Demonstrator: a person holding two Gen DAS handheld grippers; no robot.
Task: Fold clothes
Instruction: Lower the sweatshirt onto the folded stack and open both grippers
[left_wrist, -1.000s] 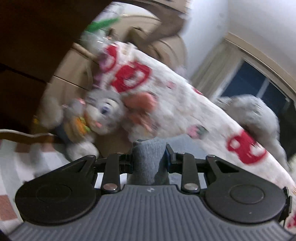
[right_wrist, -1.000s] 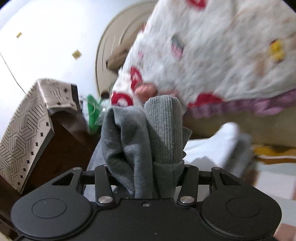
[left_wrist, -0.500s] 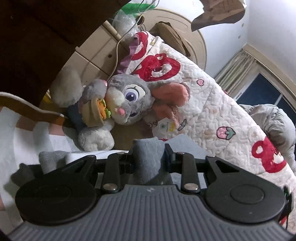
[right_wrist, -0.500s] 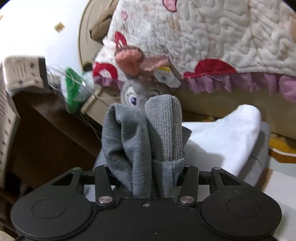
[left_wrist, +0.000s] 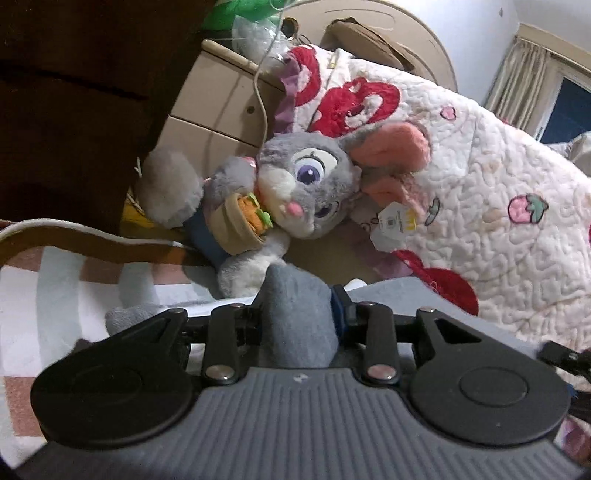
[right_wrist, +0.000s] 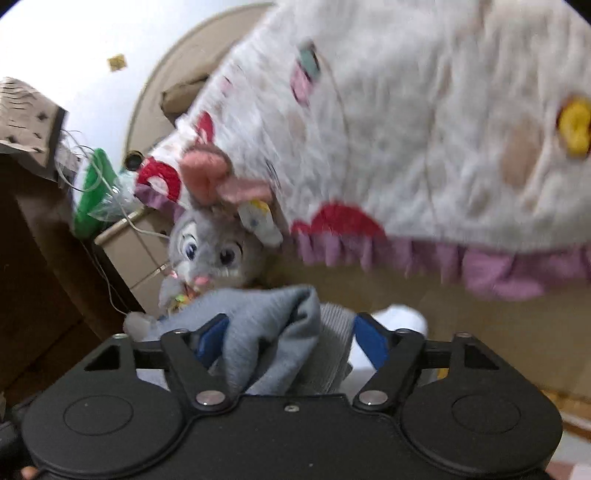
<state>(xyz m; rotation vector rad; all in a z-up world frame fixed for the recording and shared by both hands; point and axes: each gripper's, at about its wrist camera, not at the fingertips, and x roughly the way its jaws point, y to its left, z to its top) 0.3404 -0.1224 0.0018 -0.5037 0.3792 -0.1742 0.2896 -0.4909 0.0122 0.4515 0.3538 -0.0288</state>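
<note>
The grey garment (left_wrist: 299, 317) bunches between the opening left gripper (left_wrist: 297, 314), pads touching it; the right gripper (right_wrist: 291, 332) is spreading, cloth loose between, plush rabbit (right_wrist: 214, 251) at 11 o'clock.

A grey plush rabbit (left_wrist: 295, 192) leans against a strawberry-print quilt (left_wrist: 480, 192), beside beige drawers (left_wrist: 218, 110)

Both cameras sit just behind their tongs, low and close, facing slightly down toward the bed. The left view takes the plush rabbit (left_wrist: 295, 188) tilted; the right sees it (right_wrist: 214, 251) from farther right. Both share the quilt (left_wrist: 480, 192).
</note>
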